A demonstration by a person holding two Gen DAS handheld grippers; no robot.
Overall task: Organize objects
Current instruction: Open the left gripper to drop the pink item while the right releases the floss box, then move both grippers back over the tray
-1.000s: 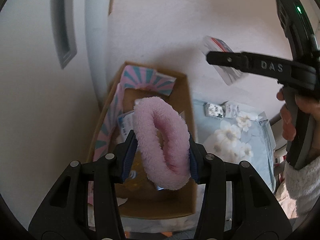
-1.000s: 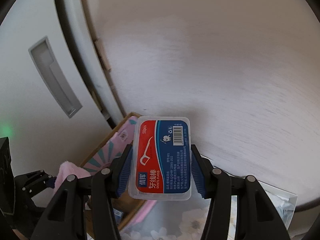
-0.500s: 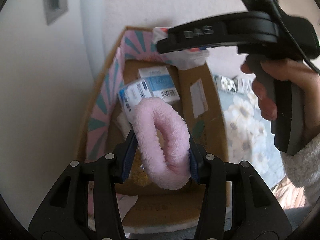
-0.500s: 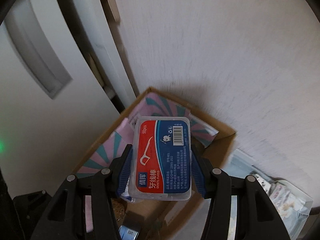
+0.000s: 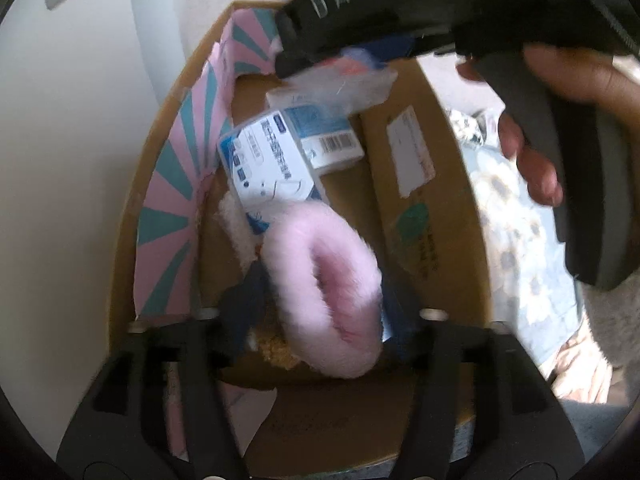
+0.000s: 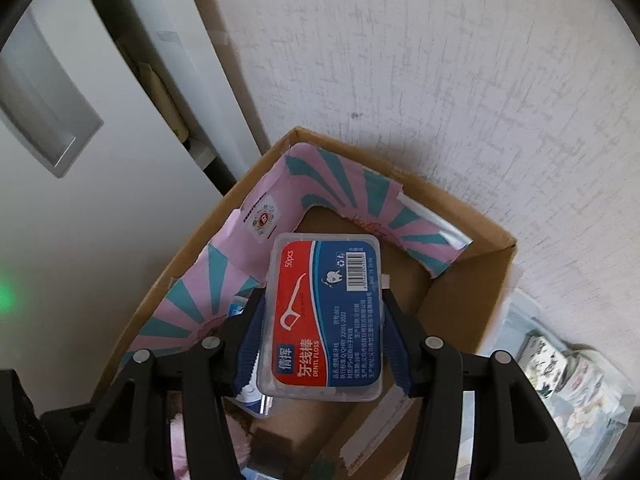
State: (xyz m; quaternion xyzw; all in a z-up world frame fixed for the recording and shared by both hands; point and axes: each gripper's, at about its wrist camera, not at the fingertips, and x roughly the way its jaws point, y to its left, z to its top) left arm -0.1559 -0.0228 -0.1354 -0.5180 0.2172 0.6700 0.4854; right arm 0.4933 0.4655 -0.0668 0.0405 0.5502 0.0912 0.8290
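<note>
Packets point(image 5: 276, 160) inside box point(image 5: 436, 216)

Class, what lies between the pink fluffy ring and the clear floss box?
Two blue-and-white packets in the cardboard box, seen in the left wrist view.

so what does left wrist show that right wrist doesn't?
Left wrist only: the pink fluffy ring between the left claw fingers, whose jaws have just been opening; white-blue packs in the box; the hand holding the other tool.
Right wrist only: the floss box label, between the right claw fingers, also just opening.
Both: the cardboard box with its pink-teal liner.
</note>
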